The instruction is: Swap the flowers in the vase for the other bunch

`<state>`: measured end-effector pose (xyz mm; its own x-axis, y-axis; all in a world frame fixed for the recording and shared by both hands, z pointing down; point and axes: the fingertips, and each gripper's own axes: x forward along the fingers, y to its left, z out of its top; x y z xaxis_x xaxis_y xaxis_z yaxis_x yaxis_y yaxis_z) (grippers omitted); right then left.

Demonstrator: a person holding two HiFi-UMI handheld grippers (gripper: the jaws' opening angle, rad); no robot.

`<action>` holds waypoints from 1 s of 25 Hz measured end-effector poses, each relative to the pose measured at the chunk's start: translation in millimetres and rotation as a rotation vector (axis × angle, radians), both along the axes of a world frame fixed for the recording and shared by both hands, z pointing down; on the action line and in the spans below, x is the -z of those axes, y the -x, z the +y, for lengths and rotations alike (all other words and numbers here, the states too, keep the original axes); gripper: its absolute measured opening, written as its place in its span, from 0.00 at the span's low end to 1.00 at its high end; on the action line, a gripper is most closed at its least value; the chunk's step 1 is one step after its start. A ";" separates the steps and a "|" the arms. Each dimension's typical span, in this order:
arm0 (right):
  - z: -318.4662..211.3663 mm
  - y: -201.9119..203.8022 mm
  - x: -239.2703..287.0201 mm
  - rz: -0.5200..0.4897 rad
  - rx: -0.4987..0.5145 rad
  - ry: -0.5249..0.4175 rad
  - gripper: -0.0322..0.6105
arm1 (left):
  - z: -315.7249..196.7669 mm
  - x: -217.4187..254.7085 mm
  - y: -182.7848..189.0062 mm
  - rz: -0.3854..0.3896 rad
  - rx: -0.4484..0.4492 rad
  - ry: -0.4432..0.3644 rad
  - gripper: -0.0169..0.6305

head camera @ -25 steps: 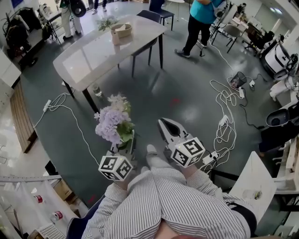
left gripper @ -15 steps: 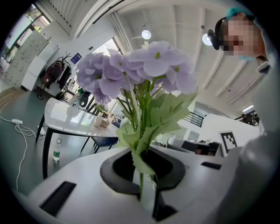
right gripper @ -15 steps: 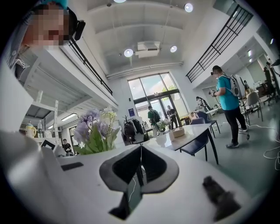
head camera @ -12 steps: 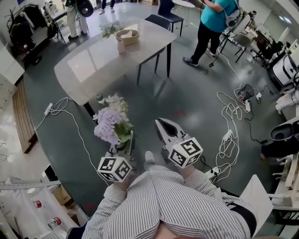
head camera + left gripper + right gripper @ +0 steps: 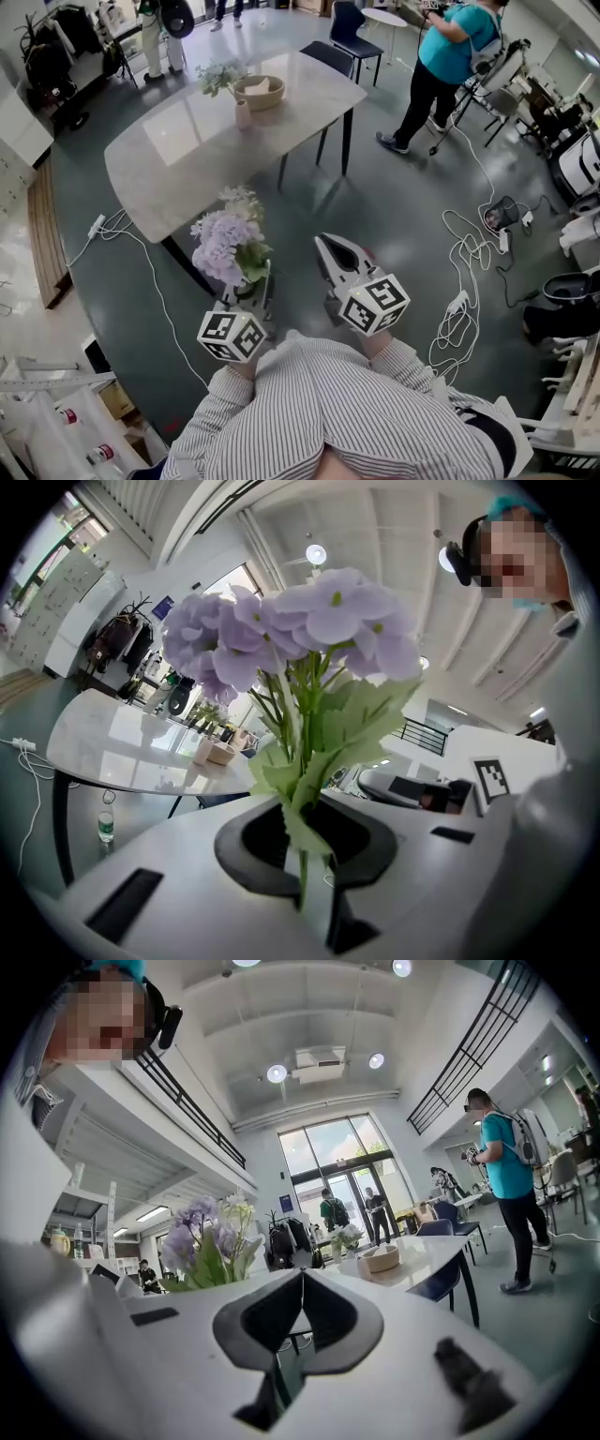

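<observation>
My left gripper (image 5: pixel 256 281) is shut on the stems of a bunch of pale purple flowers (image 5: pixel 225 246), which stands upright above its jaws. In the left gripper view the bunch (image 5: pixel 300 630) fills the middle and its green stem is pinched at the left gripper (image 5: pixel 314 892). My right gripper (image 5: pixel 329 247) is shut and holds nothing; its closed jaws show in the right gripper view (image 5: pixel 302 1321). Ahead on the pale table (image 5: pixel 169 159) stands a small vase (image 5: pixel 242 113) holding a bunch of pale flowers (image 5: pixel 216 77). Both grippers are short of the table's near edge.
A round woven bowl (image 5: pixel 262 91) sits beside the vase. A dark chair (image 5: pixel 330 58) stands at the table's far side. A person in a teal top (image 5: pixel 452 58) stands at the right. Cables (image 5: pixel 466 234) lie on the floor at right, another cable (image 5: pixel 122 225) at left.
The table has come nearer and lower in the head view as both grippers travel toward it. The purple bunch stays in the left gripper. The right gripper stays shut.
</observation>
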<state>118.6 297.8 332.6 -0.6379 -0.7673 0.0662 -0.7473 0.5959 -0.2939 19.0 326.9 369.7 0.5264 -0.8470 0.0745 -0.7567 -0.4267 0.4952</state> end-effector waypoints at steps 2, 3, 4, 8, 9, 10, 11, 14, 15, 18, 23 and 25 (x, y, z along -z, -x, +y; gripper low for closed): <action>-16.9 -2.8 -3.4 -0.001 0.007 0.006 0.07 | -14.3 -4.4 -3.2 0.001 0.008 0.012 0.10; -24.1 -3.7 -6.0 -0.003 0.010 0.012 0.07 | -20.4 -6.7 -4.4 0.001 0.011 0.018 0.10; -30.3 -4.2 -8.9 -0.005 0.013 0.018 0.07 | -25.7 -8.7 -5.3 0.001 0.014 0.024 0.10; -48.5 -4.9 -16.7 -0.007 0.023 0.041 0.07 | -43.2 -12.0 -7.8 -0.001 0.020 0.042 0.10; -53.3 -5.1 -17.8 -0.007 0.024 0.045 0.07 | -47.8 -12.7 -8.4 -0.003 0.020 0.046 0.10; -58.2 -5.4 -19.2 -0.006 0.024 0.050 0.07 | -52.4 -14.0 -8.9 -0.004 0.019 0.051 0.10; -63.2 -5.6 -21.0 -0.007 0.021 0.055 0.07 | -57.1 -15.8 -9.2 -0.003 0.018 0.056 0.10; -80.1 -5.8 -28.0 -0.009 0.012 0.065 0.07 | -74.7 -22.3 -8.9 -0.001 0.009 0.064 0.10; -87.3 -5.7 -30.8 -0.008 0.008 0.067 0.07 | -82.6 -24.5 -8.6 -0.001 0.006 0.064 0.10; -113.9 -2.5 -38.1 0.003 -0.001 0.076 0.07 | -110.8 -29.5 -5.6 0.003 -0.003 0.066 0.10; -167.7 22.8 -36.4 0.021 0.022 0.076 0.07 | -169.0 -23.4 16.6 0.008 0.003 0.059 0.10; -192.7 36.1 -33.2 0.022 0.024 0.075 0.07 | -194.5 -19.4 29.4 0.005 0.001 0.057 0.10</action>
<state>82.5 105.1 365.9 -0.6541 -0.7439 0.1367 -0.7395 0.5910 -0.3223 -10.4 132.4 389.1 0.5257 -0.8421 0.1203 -0.7546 -0.3964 0.5228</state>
